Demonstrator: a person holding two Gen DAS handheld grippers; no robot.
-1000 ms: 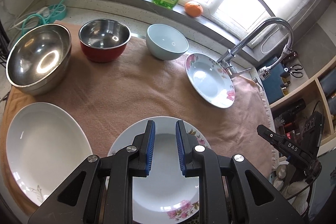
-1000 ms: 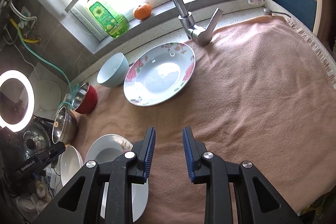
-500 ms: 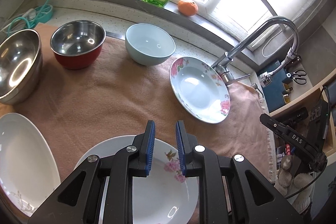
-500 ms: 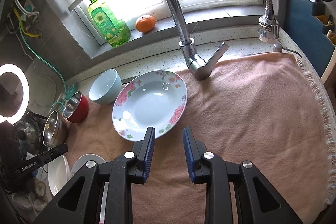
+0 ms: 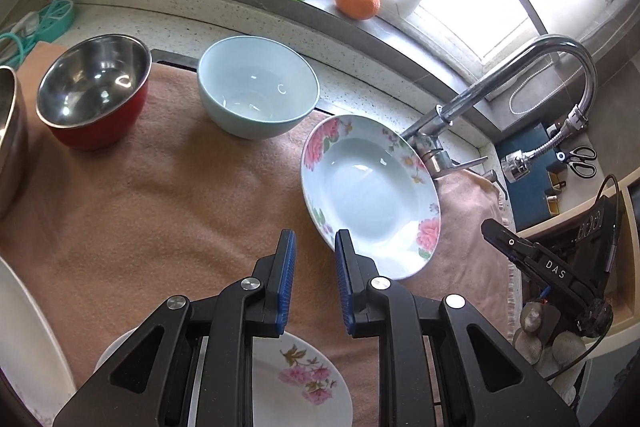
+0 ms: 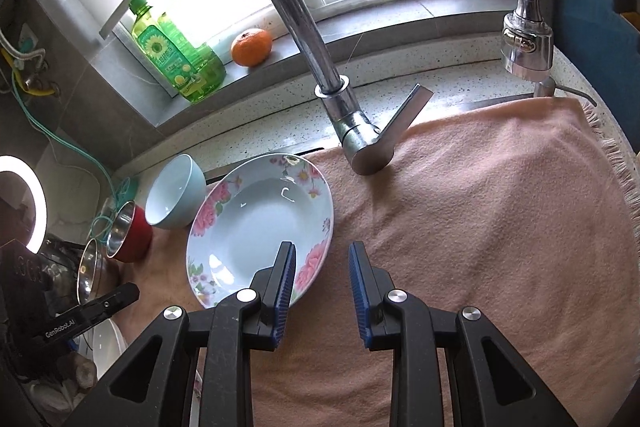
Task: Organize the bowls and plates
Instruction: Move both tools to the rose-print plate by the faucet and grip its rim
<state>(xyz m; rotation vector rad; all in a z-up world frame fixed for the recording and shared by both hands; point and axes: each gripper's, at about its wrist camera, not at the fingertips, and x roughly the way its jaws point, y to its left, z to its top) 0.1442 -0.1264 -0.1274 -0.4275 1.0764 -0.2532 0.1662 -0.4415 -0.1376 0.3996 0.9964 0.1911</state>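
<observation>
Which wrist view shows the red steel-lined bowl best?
The left wrist view: the red bowl sits large and unobstructed, steel interior open to the camera. In the right wrist view it is small at the left edge, seen sidelong.

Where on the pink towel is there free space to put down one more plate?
The widest bare patch of the towel lies right of the floral plate, in front of the faucet. A smaller one lies before the red bowl and blue bowl. The left end is crowded with dishes.
</observation>
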